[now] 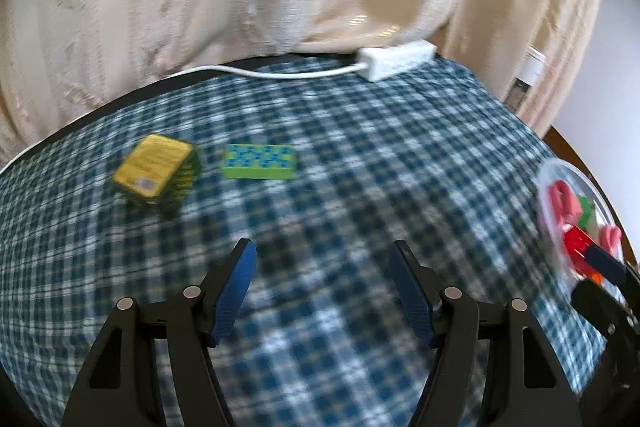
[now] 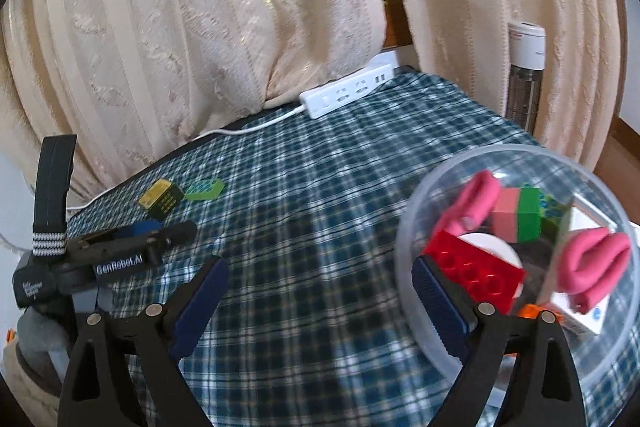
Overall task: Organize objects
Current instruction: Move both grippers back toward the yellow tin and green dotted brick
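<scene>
My left gripper (image 1: pixel 324 267) hangs open over the checked cloth with nothing between its blue pads. Ahead and to its left lie a yellow-and-green box (image 1: pixel 156 171) and a flat green brick (image 1: pixel 260 161). My right gripper (image 2: pixel 318 267) is open wide, with only cloth between its fingers. Its right finger (image 2: pixel 436 303) lies against the left side of a clear bowl (image 2: pixel 516 147), beside a red brick (image 2: pixel 476 271) in it. The bowl also holds two pink rolled cloths (image 2: pixel 596 263), a pink-and-green brick (image 2: pixel 520 215) and a white box (image 2: pixel 588 319).
A white power strip (image 2: pixel 344 95) and its cable lie at the table's far edge under cream curtains (image 2: pixel 200 27). The left gripper (image 2: pixel 176 229) shows at the left of the right wrist view. The clear bowl (image 1: pixel 560 163) sits near the table's right edge.
</scene>
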